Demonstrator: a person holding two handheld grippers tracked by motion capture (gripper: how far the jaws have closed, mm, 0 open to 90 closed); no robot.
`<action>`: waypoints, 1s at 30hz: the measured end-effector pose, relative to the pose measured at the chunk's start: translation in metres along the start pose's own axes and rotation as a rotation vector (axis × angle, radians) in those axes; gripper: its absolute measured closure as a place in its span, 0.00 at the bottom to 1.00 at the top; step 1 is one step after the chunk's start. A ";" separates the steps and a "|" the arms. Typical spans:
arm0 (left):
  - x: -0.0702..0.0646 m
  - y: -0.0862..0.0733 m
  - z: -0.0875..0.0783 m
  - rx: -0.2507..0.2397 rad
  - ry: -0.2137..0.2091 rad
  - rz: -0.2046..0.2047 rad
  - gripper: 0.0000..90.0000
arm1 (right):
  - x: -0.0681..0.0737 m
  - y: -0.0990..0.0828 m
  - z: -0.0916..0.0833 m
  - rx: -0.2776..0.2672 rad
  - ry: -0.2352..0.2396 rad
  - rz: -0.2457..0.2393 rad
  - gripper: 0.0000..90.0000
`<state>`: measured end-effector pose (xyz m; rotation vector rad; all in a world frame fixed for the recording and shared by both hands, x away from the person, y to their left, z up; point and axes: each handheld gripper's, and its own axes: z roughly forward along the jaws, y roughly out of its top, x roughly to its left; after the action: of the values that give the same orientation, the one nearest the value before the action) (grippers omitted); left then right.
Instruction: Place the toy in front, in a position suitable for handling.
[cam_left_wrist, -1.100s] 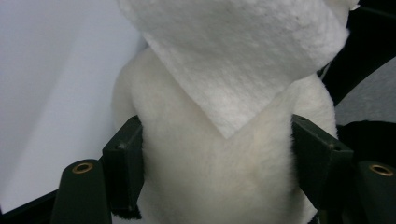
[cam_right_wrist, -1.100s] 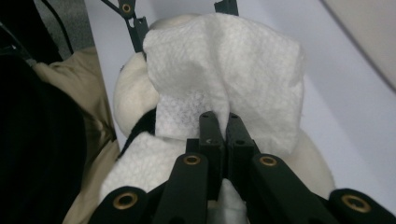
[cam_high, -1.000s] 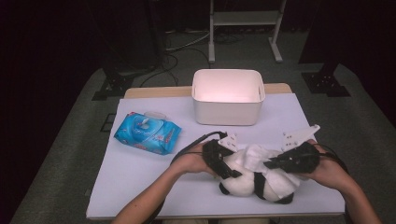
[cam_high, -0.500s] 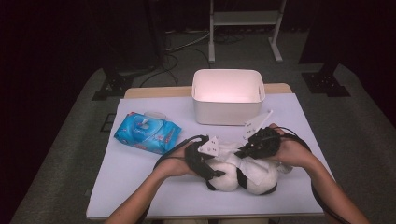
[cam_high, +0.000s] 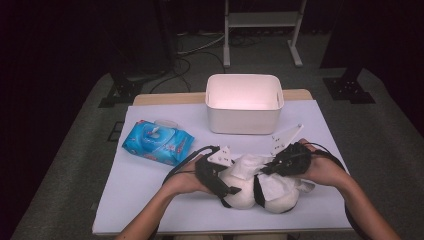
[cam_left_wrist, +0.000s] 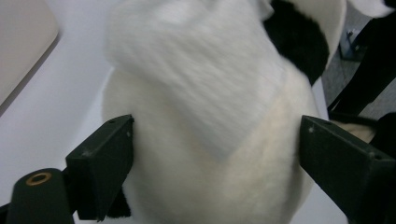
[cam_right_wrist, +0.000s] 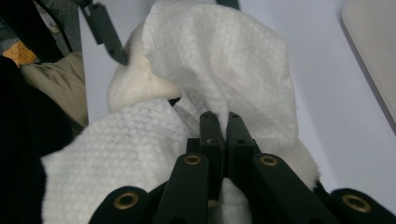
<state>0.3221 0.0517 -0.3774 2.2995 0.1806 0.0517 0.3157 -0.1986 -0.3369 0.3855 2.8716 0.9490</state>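
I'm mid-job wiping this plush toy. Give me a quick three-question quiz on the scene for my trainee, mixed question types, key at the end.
1. True or false: the right gripper is shut on the white wipe.
2. Multiple choice: how do the left gripper jaws stand around the plush toy? A) one on each side of its body B) shut above it C) inside the white bin
3. Fill in: the blue wipes pack lies on the table to the ___ of the white bin in the high view.

Key: 1 true; 2 A; 3 left.
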 end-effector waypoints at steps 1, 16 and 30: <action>0.001 0.001 -0.001 0.000 -0.008 -0.003 0.11 | 0.002 -0.001 0.000 0.001 -0.001 -0.003 0.97; 0.014 0.002 0.016 0.046 -0.128 -0.067 0.02 | 0.025 -0.005 -0.001 -0.015 0.029 -0.053 0.97; 0.011 0.012 -0.004 0.002 0.044 0.088 0.33 | 0.019 0.011 -0.015 -0.055 -0.020 -0.068 0.97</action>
<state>0.3336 0.0478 -0.3660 2.3087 0.1015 0.1468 0.2973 -0.1936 -0.3189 0.2896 2.8142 1.0043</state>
